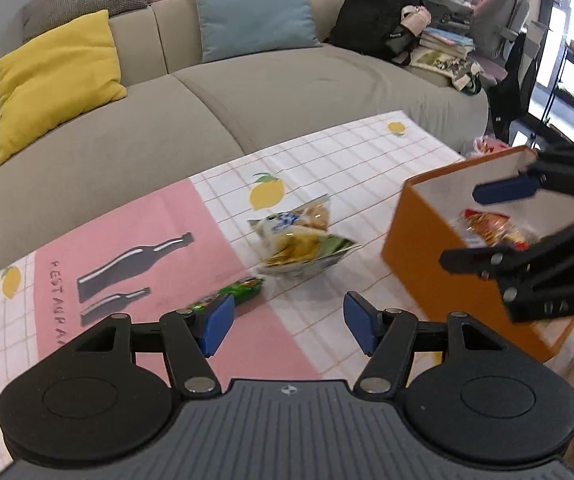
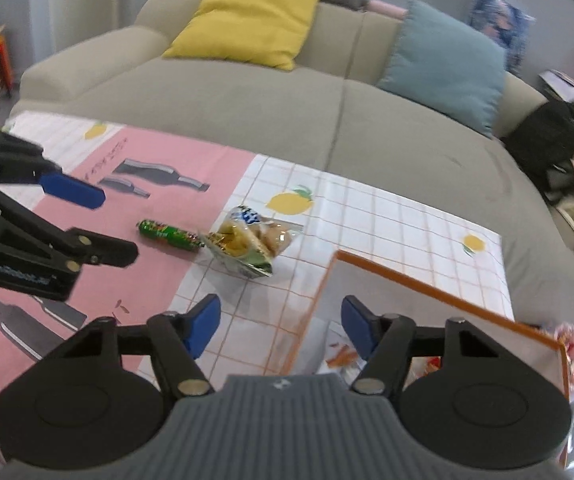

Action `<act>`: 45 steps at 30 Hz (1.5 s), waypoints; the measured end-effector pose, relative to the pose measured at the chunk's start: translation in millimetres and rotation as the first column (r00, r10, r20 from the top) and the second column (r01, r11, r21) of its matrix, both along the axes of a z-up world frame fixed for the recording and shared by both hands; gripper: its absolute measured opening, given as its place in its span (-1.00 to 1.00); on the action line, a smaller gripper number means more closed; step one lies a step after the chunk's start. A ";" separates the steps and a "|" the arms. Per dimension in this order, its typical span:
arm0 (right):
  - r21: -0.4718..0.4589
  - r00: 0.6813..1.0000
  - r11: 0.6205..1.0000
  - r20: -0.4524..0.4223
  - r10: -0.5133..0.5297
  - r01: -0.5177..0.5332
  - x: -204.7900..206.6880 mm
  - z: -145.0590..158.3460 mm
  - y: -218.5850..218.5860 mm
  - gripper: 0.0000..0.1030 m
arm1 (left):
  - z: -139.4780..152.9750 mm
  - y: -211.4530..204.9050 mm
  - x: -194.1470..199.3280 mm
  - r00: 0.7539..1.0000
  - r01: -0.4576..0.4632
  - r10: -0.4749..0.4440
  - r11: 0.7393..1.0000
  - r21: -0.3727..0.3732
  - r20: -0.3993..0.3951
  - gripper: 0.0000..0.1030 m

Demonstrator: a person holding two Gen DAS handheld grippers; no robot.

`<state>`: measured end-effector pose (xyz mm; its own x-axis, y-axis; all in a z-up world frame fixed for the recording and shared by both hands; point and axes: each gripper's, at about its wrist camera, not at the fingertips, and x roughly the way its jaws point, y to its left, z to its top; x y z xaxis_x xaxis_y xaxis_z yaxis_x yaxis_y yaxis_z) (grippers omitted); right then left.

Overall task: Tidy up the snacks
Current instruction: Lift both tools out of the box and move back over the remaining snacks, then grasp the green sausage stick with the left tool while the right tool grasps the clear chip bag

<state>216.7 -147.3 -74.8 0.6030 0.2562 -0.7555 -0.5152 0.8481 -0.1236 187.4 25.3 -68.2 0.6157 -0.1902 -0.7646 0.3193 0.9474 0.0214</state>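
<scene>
Hovering wide apart and empty, the right tool (image 2: pixel 281 326) hangs over the orange box (image 2: pixel 439 294); left tool (image 1: pixel 289 322) gapes empty, snack bags (image 1: pixel 303 240) at 12 o'clock.

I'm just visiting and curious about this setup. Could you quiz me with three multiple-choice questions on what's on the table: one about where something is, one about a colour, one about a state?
1. Where does the green snack tube lie?
A. on the pink part of the tablecloth
B. inside the box
C. on the sofa

2. What colour is the box outside?
A. blue
B. orange
C. grey

3. How do the jaws of the left gripper stand?
A. shut on a bag
B. shut on nothing
C. open, holding nothing

Answers:
1 A, it rests on pink cloth beside the snack bags.
2 B, its walls are orange.
3 C, bare cloth shows between its pads.
</scene>
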 end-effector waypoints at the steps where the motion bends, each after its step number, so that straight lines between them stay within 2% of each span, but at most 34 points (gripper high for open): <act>1: -0.015 1.000 1.000 -0.005 0.015 -0.015 4.6 -2.6 3.1 0.25 | -1.9 4.0 2.3 1.000 0.008 -0.008 1.000 0.006 0.000 0.43; 4: -0.061 0.998 0.997 -0.025 0.053 -0.055 18.5 -10.9 11.3 0.21 | -7.8 14.7 8.8 0.999 0.038 -0.038 0.999 0.018 -0.008 0.43; 9: -0.082 0.994 0.993 -0.069 0.084 -0.089 39.1 -21.9 16.2 0.21 | -22.1 17.9 20.3 0.995 0.094 -0.093 0.993 0.070 -0.024 0.44; 16: -0.079 0.988 0.987 -0.079 0.134 -0.140 55.0 -32.7 40.5 0.27 | -52.8 16.4 45.4 0.985 0.169 -0.160 0.973 0.157 -0.069 0.44; 22: -0.120 0.981 0.977 -0.105 0.164 -0.176 66.7 -54.0 64.2 0.33 | -75.7 12.2 65.9 0.976 0.206 -0.185 0.954 0.218 -0.116 0.44; 35: -0.127 0.977 0.984 -0.186 0.101 -0.126 98.0 -79.8 76.5 0.35 | -104.0 13.6 89.0 0.970 0.217 -0.186 0.953 0.211 -0.158 0.44; 39: -0.125 0.975 0.985 -0.203 0.092 -0.119 101.8 -80.6 79.5 0.29 | -108.3 14.1 91.2 0.973 0.205 -0.176 0.957 0.206 -0.152 0.44; 41: -0.126 0.973 0.984 -0.210 0.098 -0.126 102.8 -82.4 82.8 0.17 | -109.2 15.1 92.8 0.974 0.192 -0.162 0.962 0.195 -0.159 0.43; 42: -0.124 0.971 0.984 -0.217 0.100 -0.129 103.2 -83.6 84.9 0.07 | -109.4 15.5 93.3 0.975 0.181 -0.151 0.965 0.192 -0.163 0.38; 44: -0.127 0.970 0.984 -0.222 0.096 -0.126 103.0 -86.2 88.7 -0.06 | -109.8 17.6 93.8 0.976 0.158 -0.125 0.971 0.181 -0.179 0.06; 45: -0.127 0.970 0.984 -0.225 0.093 -0.124 102.3 -86.9 89.8 -0.25 | -110.0 19.0 93.8 0.976 0.145 -0.112 0.974 0.176 -0.189 -0.04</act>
<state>319.0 -57.4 -161.7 0.3944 0.1940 -0.8982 -0.6311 0.7676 -0.1114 281.2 44.3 -178.2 0.4473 -0.1017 -0.8886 0.4527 0.8826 0.1269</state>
